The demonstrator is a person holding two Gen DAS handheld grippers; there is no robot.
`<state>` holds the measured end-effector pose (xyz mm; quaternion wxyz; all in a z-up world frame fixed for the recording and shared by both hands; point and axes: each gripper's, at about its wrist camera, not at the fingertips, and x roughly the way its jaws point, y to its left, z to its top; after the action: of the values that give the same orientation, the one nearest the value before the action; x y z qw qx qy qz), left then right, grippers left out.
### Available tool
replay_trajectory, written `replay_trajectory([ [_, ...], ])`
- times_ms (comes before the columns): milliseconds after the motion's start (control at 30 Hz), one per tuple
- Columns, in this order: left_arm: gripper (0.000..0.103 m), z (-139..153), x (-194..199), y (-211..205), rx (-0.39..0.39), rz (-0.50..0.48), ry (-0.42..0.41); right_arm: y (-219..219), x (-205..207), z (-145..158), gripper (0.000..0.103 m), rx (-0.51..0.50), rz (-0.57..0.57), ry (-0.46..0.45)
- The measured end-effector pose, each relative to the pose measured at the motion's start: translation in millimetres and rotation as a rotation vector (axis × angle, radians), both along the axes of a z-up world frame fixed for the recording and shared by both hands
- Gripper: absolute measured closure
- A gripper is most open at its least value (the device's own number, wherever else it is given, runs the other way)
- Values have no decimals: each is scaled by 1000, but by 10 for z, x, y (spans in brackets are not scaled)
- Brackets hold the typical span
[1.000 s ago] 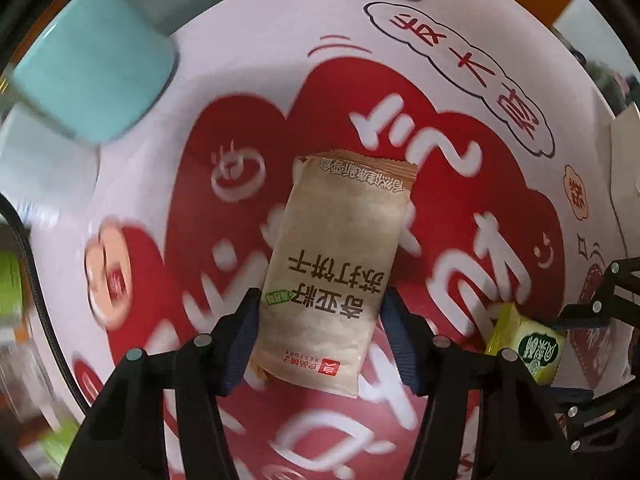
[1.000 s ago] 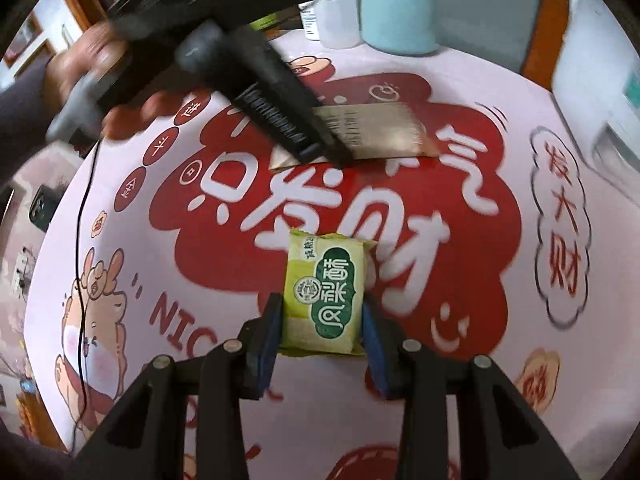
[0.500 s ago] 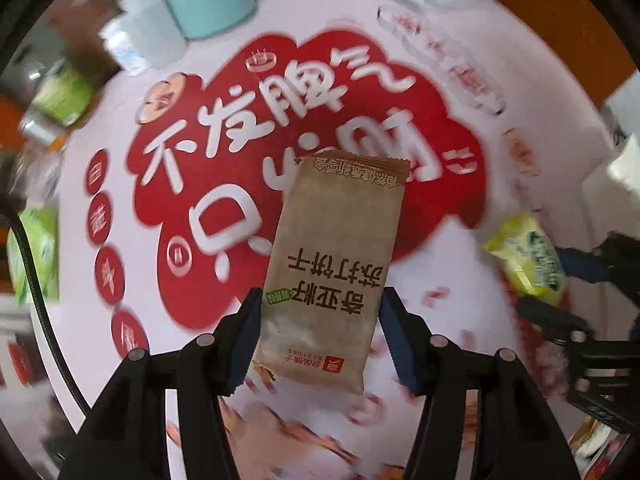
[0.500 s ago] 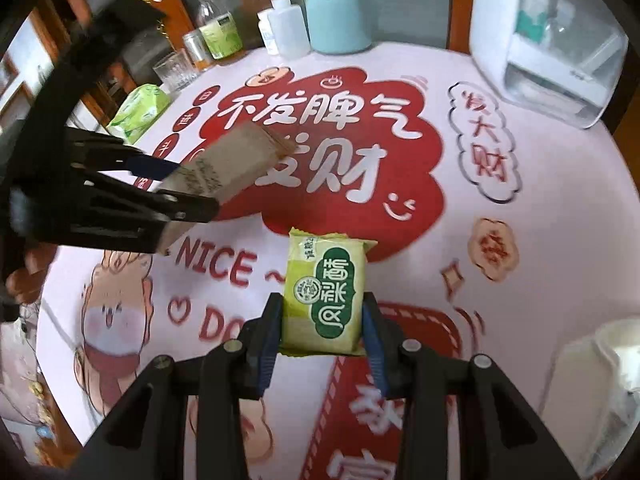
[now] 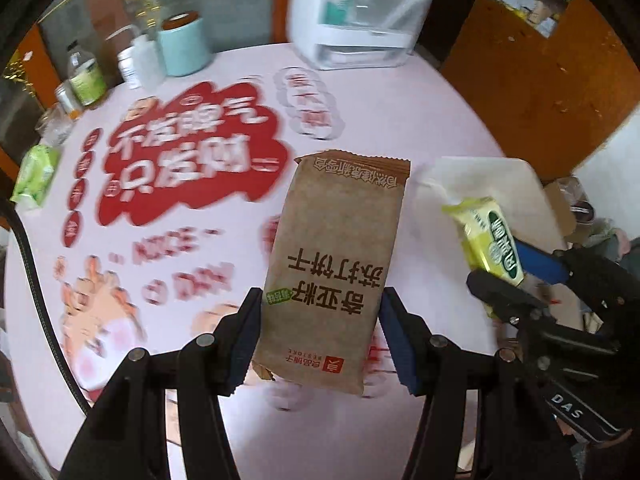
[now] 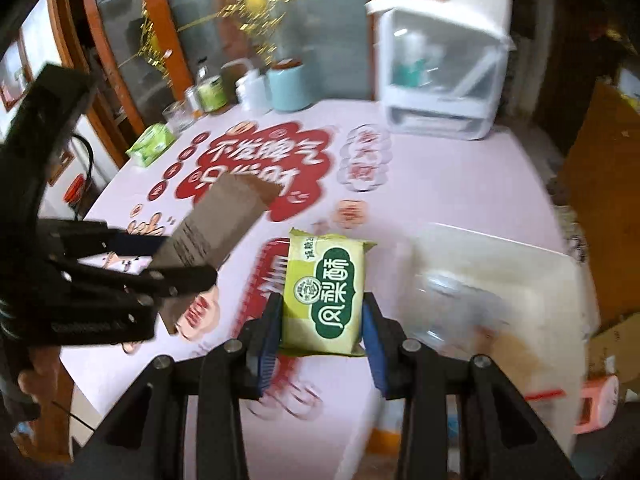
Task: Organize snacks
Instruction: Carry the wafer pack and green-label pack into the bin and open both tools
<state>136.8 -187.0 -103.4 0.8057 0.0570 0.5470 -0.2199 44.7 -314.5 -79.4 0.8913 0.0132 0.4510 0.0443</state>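
Brown snack packet (image 5: 334,264) sits clamped in left hand-held gripper (image 5: 320,340), seemingly above tablecloth (image 5: 400,92).

Teal canister (image 5: 185,46), squeeze bottle (image 5: 141,62), green tissue pack (image 5: 36,178) on printed tablecloth (image 5: 400,100).

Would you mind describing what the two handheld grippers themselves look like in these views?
Both are alike: the left gripper and the right gripper each have two black angular fingers jointed with round silver rivets, tipped with ribbed blue pads. Seen from the left wrist, the right gripper's black body bears white lettering reading DAS. A thin black cable runs along the left edge of that view.
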Motion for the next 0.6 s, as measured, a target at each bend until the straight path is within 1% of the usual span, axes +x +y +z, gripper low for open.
replay_trajectory([
  [33,46,21,-135,-175,-16,-16,-16,-102,-98,35,64,-4,-17,-15],
  [100,46,30,-299,-452,-14,-33,-27,-340,-315,101,64,-23,-69,-41],
  [200,46,35,-491,-857,-40,-81,-14,-680,-564,128,64,-46,-144,-54],
  [300,46,17,-669,-1274,-35,-130,-8,-994,-722,77,64,-56,-218,-40],
  [433,46,-72,-867,-1748,-12,-180,1,-1339,-849,-85,64,-57,-304,7],
  [533,46,-169,-937,-1951,-3,-187,28,-1472,-929,-194,64,-50,-337,36],
  [600,46,-223,-947,-2011,9,-188,35,-1524,-959,-259,64,-57,-361,53],
])
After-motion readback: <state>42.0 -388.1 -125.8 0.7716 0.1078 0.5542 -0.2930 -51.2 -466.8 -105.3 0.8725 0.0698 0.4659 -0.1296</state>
